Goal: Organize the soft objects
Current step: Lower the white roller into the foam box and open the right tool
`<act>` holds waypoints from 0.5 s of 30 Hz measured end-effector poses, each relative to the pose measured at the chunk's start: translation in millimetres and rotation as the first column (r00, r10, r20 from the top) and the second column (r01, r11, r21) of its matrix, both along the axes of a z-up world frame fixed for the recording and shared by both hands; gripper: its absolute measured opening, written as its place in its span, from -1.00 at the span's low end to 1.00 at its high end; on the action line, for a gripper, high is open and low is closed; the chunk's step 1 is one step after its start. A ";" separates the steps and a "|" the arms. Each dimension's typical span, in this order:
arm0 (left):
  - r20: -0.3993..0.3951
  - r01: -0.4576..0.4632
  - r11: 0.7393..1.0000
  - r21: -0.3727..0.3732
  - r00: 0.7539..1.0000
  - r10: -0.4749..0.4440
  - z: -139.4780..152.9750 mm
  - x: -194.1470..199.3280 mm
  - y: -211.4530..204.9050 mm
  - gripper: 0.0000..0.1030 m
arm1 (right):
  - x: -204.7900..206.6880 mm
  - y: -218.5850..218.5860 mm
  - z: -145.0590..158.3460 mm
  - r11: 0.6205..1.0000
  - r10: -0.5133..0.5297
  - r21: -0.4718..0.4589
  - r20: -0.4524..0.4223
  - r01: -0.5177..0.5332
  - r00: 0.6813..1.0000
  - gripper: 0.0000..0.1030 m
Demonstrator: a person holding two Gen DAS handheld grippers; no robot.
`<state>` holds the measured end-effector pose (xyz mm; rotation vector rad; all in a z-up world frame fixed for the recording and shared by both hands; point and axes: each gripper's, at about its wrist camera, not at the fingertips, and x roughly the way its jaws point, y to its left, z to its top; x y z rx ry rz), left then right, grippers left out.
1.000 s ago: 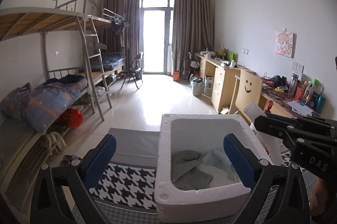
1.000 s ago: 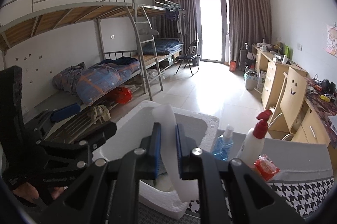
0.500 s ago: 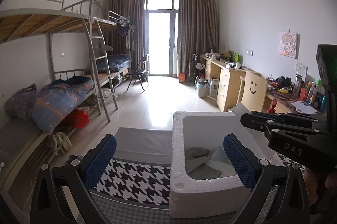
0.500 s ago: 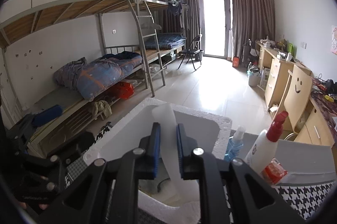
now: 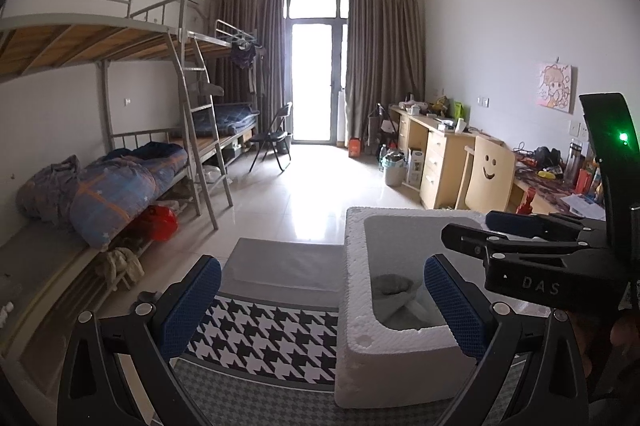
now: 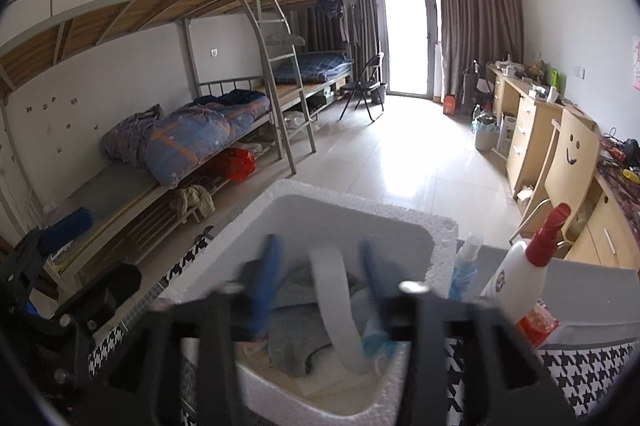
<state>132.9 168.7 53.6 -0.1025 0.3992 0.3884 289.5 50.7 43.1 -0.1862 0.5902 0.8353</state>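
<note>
Over the foam box [image 6: 436, 226], the right gripper [image 6: 320, 290] is opening its blurred jaws, a pale strip [image 6: 334, 306] loose between them above grey cloths [image 6: 296, 342] inside, while the left gripper [image 5: 320, 310] hangs released, empty, beside the box.

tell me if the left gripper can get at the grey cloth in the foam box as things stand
Probably not cleanly: the right gripper hangs over the foam box, jaws opening around a white strip, above the grey cloth. The left gripper is open.
</note>
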 end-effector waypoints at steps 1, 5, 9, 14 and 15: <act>0.001 0.000 1.000 0.001 1.000 0.000 0.2 -0.2 0.2 0.98 | -2.0 -0.9 0.4 1.000 -0.004 0.000 0.008 0.004 1.000 0.34; 0.001 0.004 1.000 0.000 1.000 -0.004 0.8 -0.9 -2.2 0.98 | -8.3 -3.4 5.0 1.000 -0.008 -0.001 0.027 0.008 1.000 0.37; 0.006 0.010 1.000 0.004 1.000 -0.010 2.0 -4.9 -4.8 0.98 | -12.0 -9.3 9.8 1.000 -0.016 0.013 0.035 0.016 0.999 0.46; 0.015 0.023 1.000 0.007 1.000 -0.023 5.2 -10.1 -11.8 0.98 | -19.2 -20.7 15.8 0.998 -0.042 0.040 0.057 0.039 0.997 0.61; 0.018 0.027 1.000 0.007 0.999 -0.027 6.4 -11.5 -13.4 0.98 | -20.9 -23.5 16.9 0.998 -0.054 0.048 0.062 0.051 0.997 0.67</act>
